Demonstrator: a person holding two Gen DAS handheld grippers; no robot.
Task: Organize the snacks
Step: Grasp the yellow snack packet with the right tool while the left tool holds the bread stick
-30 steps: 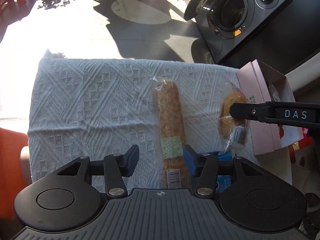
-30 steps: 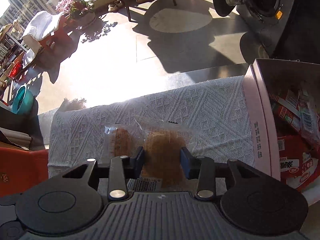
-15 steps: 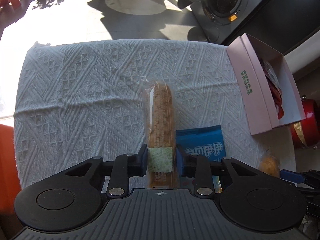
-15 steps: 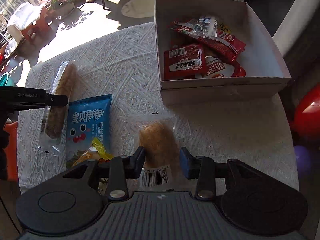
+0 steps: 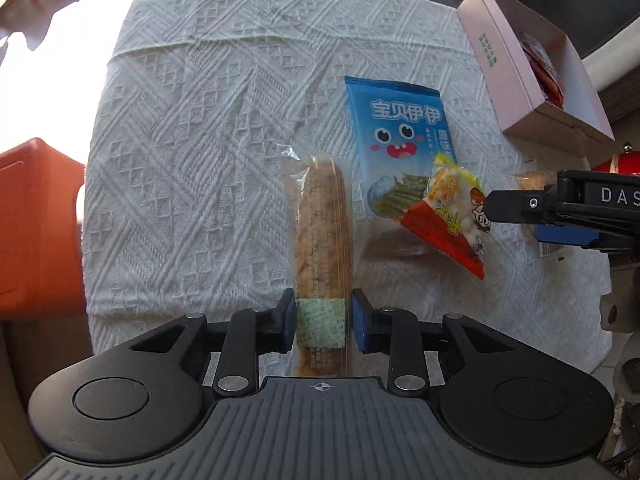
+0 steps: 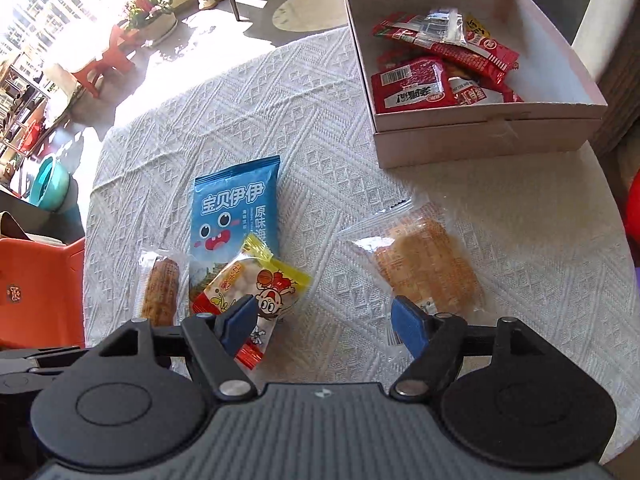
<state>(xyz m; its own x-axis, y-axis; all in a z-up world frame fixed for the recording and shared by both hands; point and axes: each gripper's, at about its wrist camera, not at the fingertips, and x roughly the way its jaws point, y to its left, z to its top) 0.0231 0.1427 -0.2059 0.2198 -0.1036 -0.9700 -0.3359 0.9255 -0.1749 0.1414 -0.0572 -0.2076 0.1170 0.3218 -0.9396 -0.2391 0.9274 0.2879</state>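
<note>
My left gripper [image 5: 323,320] is shut on the near end of a long clear-wrapped cracker stick [image 5: 322,236]; it also shows in the right wrist view [image 6: 160,292]. A blue snack bag [image 5: 398,136] [image 6: 236,216] lies on the white cloth, with a yellow-red snack pack [image 5: 448,216] [image 6: 248,288] leaning on it. My right gripper [image 6: 324,318] is open; a clear-wrapped biscuit pack [image 6: 428,268] lies on the cloth just past its right finger. The pink box [image 6: 480,136] [image 5: 520,76] holds several red snack packs [image 6: 416,88].
A white textured cloth [image 6: 320,140] covers the round table. An orange chair [image 5: 36,216] stands at the table's left. A red object [image 6: 632,208] sits off the right edge. A washing machine and sunlit floor lie beyond the table.
My right gripper has opened and let go of the biscuit pack, which now lies on the cloth. My left gripper stays shut on the cracker stick and has pulled back toward the near edge.
</note>
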